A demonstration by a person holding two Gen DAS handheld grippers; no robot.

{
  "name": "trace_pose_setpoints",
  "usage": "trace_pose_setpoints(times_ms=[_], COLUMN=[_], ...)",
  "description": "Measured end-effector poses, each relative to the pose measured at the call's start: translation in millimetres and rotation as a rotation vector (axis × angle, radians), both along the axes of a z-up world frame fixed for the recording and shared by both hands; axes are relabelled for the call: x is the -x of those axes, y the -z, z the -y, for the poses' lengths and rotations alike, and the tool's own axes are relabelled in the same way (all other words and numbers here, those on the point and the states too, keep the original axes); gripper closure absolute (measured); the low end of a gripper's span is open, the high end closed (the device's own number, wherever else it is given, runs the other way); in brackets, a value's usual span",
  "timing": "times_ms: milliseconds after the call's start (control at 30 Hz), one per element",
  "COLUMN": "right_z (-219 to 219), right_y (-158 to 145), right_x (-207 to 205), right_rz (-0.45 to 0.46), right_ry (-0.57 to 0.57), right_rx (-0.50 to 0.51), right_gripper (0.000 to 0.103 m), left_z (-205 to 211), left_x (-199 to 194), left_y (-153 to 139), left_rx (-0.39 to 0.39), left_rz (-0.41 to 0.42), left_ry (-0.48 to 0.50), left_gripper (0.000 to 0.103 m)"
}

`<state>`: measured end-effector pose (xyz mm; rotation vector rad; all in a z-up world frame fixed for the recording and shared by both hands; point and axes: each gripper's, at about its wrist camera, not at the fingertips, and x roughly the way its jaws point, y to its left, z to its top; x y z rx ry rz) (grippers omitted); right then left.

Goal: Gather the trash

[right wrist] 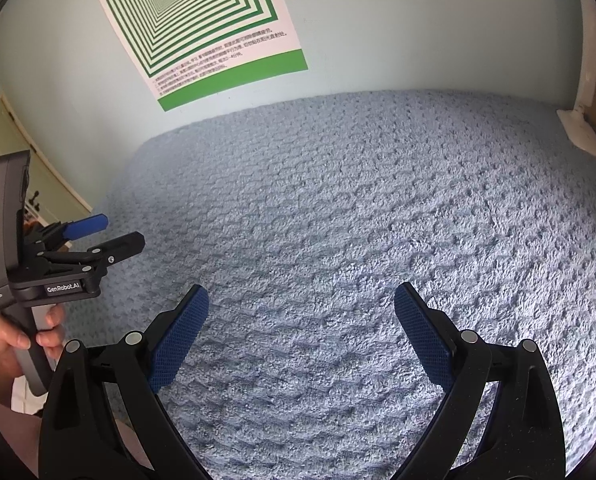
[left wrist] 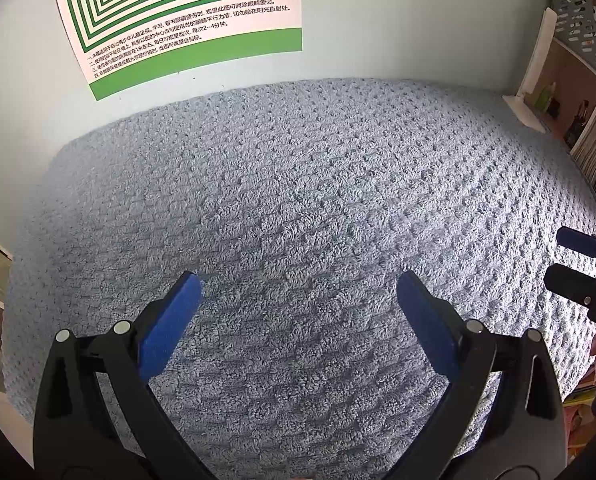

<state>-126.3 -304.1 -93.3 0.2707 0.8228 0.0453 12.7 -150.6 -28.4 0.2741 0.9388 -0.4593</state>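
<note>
Hovering over blue towel, right tongs half cropped

Your right gripper hangs wide open over the blue towel, with your left gripper also spread, off beside it.

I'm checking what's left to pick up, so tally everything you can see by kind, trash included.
Trash: 0 in view
Handheld tools: 2, left tool and right tool, both open and empty
Blue blanket: 1
Green-and-white poster: 1
Shelf unit: 1
Total: 5
</note>
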Motion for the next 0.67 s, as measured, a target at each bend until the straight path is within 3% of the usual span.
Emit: trace_pose_setpoints(times_ms=[667], right_z=[8], right_y=[4], right_x=[2], right_rz=[-0.002], right_ry=[0.015], right_rx=[-0.021], right_gripper=[0.01], left_z=[10], left_x=[1], left_y=[1], left_rx=[-0.036], left_rz=[0.02], left_ry=[0.022], left_gripper=[0.007])
